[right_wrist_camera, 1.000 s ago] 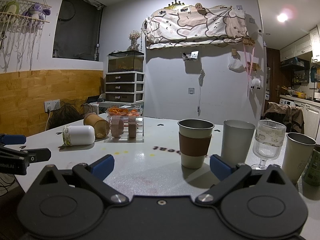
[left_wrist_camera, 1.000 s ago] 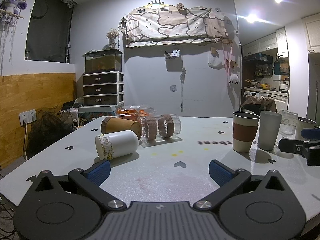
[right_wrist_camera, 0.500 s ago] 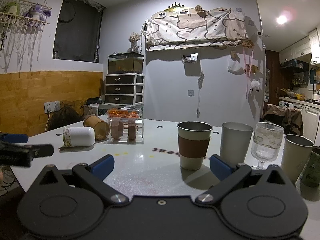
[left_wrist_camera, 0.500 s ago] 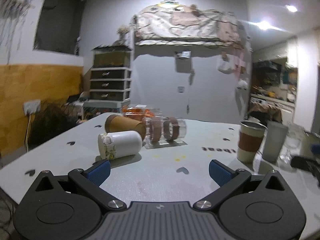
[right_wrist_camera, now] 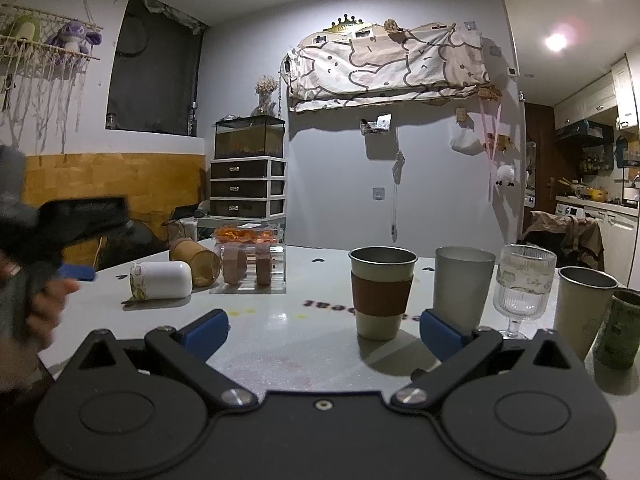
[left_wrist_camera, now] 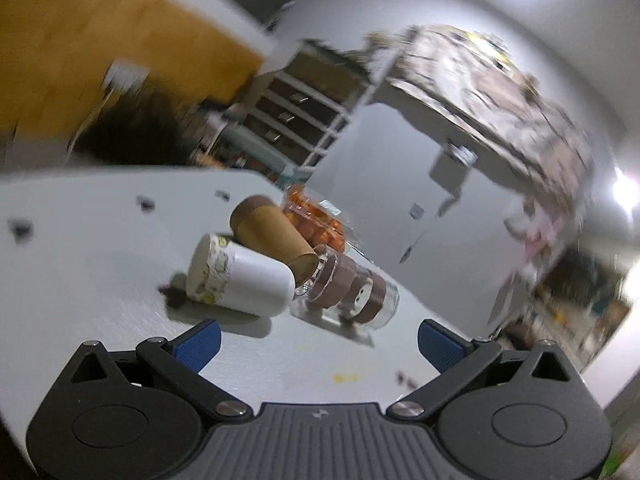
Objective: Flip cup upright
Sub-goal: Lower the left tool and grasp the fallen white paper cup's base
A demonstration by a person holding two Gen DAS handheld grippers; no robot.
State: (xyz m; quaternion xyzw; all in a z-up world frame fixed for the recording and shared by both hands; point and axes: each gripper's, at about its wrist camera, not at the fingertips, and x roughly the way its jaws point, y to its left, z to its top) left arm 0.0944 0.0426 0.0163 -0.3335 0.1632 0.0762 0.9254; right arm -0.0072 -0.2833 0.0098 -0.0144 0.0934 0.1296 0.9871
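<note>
The white cup (left_wrist_camera: 240, 278) (right_wrist_camera: 161, 280) is seen lying on its side on the table (left_wrist_camera: 80, 248) (right_wrist_camera: 280, 344), near the far left part, its printed rim end turned left. A brown cup (left_wrist_camera: 274, 236) (right_wrist_camera: 196, 262) is laid on its side just behind it, touching it in the left wrist view; whether anything is inside either cannot be told. A clear box (left_wrist_camera: 348, 292) (right_wrist_camera: 254, 268) with two brown rolls inside is set just right of them, and a clear tub (left_wrist_camera: 316, 224) (right_wrist_camera: 246, 234) of orange items is seen behind.

Toward the right, five vessels are stood upright: a sleeved cup (right_wrist_camera: 382, 292), a grey tumbler (right_wrist_camera: 462, 284), a ribbed glass (right_wrist_camera: 524, 284), a steel cup (right_wrist_camera: 580, 308) and a green can (right_wrist_camera: 618, 328). No contents can be made out in them.

The left gripper (left_wrist_camera: 318, 340) is held tilted, its jaws spread wide and empty, with the white cup just ahead of its left finger. The right gripper (right_wrist_camera: 324, 330) is held level, jaws likewise parted around nothing.
</note>
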